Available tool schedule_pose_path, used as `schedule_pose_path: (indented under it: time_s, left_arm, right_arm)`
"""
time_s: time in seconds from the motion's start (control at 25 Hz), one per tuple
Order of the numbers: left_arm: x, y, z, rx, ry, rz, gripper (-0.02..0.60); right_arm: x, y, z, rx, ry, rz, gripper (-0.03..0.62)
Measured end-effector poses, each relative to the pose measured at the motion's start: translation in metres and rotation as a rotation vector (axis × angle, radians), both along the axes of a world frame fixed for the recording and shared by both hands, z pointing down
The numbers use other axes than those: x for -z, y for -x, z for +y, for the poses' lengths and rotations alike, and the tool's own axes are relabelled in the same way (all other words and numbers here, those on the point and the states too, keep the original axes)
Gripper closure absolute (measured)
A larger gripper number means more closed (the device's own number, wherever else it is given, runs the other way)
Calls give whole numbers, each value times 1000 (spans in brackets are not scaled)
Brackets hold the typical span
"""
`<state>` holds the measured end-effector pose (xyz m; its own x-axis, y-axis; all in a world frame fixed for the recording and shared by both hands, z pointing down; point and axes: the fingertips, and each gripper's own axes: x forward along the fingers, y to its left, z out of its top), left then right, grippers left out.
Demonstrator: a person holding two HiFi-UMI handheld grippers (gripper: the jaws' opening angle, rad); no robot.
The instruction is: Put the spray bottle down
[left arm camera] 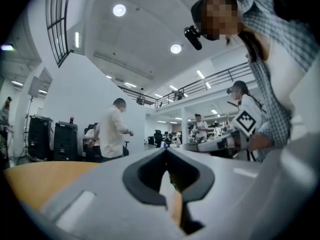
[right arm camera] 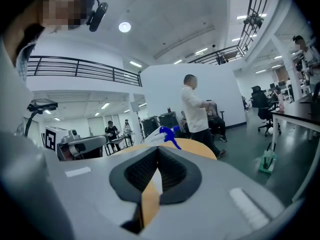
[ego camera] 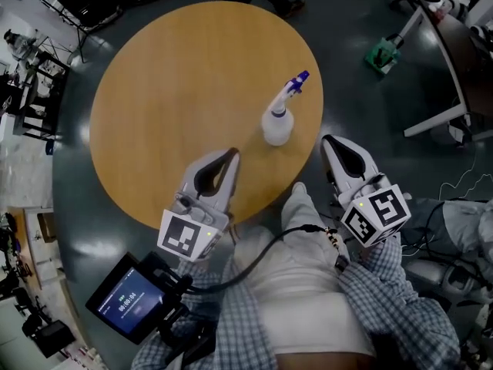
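Observation:
A white spray bottle with a blue trigger head stands upright on the round wooden table, near its right edge, free of both grippers. My left gripper is over the table's near edge, to the lower left of the bottle, its jaws shut and empty. My right gripper hovers just off the table's right edge, to the right of the bottle, also shut on nothing. In the right gripper view the bottle's blue head shows just above the closed jaw tips. The left gripper view has no bottle in it, only the shut jaws.
A person in a white shirt stands beyond the table's far side. A green object sits on the floor beside a desk leg at the right. A small screen hangs at my lower left.

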<state>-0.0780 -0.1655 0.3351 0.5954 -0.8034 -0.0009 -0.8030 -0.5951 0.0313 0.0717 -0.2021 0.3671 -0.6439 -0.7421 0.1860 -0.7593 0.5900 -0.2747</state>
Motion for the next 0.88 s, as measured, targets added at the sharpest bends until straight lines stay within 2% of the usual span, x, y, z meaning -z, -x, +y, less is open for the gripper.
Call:
schedule_pose_path:
  time_s: [0.2,0.36,0.64,0.88]
  left_arm:
    - [-7,19,74,-117,26,-30,581]
    - [-14,13,109,-196,28,-57,581]
    - [-1,-7,145,-177,7,-34,581]
    - [1,-6,145,-162,4,-50,581]
  right_arm:
    - [9,29,72,-95,-19,16,591]
    - [11,30,113,-157,-36,29,591]
    - [25,8,157,-131,-70,45,591]
    - [26,12,146,-114,-87,16,591]
